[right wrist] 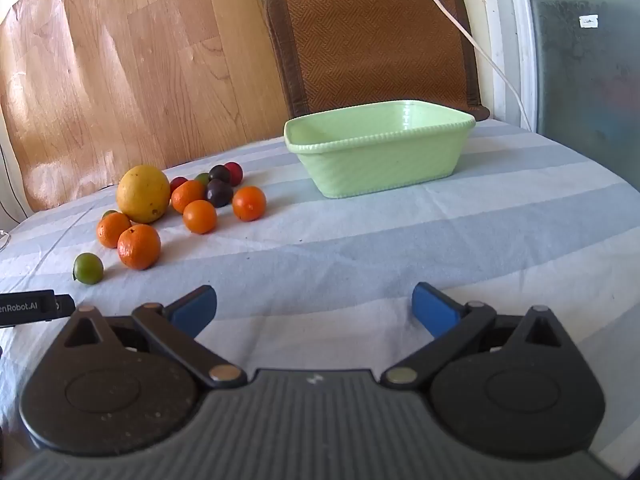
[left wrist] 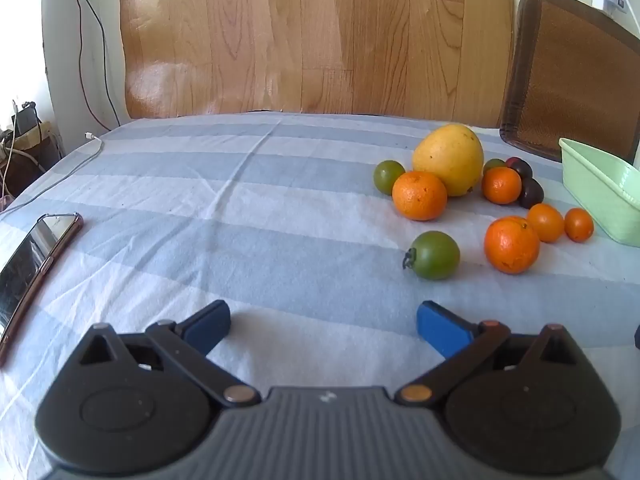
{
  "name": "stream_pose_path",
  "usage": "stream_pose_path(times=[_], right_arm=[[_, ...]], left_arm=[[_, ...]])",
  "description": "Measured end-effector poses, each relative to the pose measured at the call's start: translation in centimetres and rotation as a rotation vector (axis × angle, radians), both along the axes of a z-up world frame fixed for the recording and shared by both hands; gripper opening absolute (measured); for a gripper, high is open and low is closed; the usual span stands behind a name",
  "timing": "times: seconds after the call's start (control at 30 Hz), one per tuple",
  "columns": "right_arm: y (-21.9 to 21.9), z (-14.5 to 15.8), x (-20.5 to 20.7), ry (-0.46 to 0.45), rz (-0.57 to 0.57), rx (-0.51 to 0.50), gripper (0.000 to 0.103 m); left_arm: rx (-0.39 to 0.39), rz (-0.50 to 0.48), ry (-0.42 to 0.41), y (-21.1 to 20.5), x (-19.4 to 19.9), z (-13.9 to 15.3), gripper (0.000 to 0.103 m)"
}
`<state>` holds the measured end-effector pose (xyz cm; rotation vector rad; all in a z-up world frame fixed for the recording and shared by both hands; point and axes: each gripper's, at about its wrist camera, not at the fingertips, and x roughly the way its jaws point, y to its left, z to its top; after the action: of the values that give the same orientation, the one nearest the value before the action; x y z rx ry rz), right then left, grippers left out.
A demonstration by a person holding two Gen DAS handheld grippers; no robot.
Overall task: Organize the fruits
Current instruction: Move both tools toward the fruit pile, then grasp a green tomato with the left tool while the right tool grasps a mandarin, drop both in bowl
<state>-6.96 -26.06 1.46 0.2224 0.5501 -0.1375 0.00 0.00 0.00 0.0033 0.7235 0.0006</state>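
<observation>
A pile of fruit lies on the striped cloth: a big yellow fruit (left wrist: 448,159), several oranges (left wrist: 511,244), green fruits (left wrist: 435,255) and dark plums (left wrist: 531,193). The pile also shows in the right wrist view, with the yellow fruit (right wrist: 143,193) and oranges (right wrist: 139,246) at the left. An empty light-green basin (right wrist: 380,148) stands to the right of the pile; its corner shows in the left wrist view (left wrist: 600,192). My left gripper (left wrist: 323,322) is open and empty, short of the nearest green fruit. My right gripper (right wrist: 314,306) is open and empty, in front of the basin.
A phone (left wrist: 30,268) lies at the cloth's left edge, with a white cable (left wrist: 60,176) behind it. A brown woven chair back (right wrist: 376,36) stands behind the basin. The table's far edge drops to a wooden floor (left wrist: 280,36). The left gripper's side (right wrist: 32,306) shows at the right view's left edge.
</observation>
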Motion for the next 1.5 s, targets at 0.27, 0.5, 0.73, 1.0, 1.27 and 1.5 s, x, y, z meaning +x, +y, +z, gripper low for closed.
stream_pose_path(times=[0.27,0.5,0.73,1.0,1.27,1.5], right_arm=[[-0.5,0.7,0.4,0.02,0.055,0.006,0.103],[-3.2,1.9,3.7,0.093,0.109,0.024,0.083],[-3.1,2.8,4.8,0.118,0.21,-0.023,0.05],[1.6,3.8,3.6,0.043,0.49,-0.195,0.036],[5.7,3.7,5.9,0.012,0.609,-0.174,0.032],[7.2,2.9,8.4,0.009,0.671,-0.172,0.041]], left_arm=[[0.01,-0.067,-0.011,0.1,-0.4,0.2,0.103],[-0.015,-0.125,-0.039,0.5,-1.1,0.1,0.103],[-0.025,-0.211,-0.052,0.7,-1.3,-0.1,0.103],[-0.122,-0.321,-0.152,1.5,0.7,2.5,0.103],[-0.112,-0.536,-0.081,-1.5,4.4,1.5,0.076],[-0.12,-0.562,-0.027,-0.6,5.1,0.5,0.05]])
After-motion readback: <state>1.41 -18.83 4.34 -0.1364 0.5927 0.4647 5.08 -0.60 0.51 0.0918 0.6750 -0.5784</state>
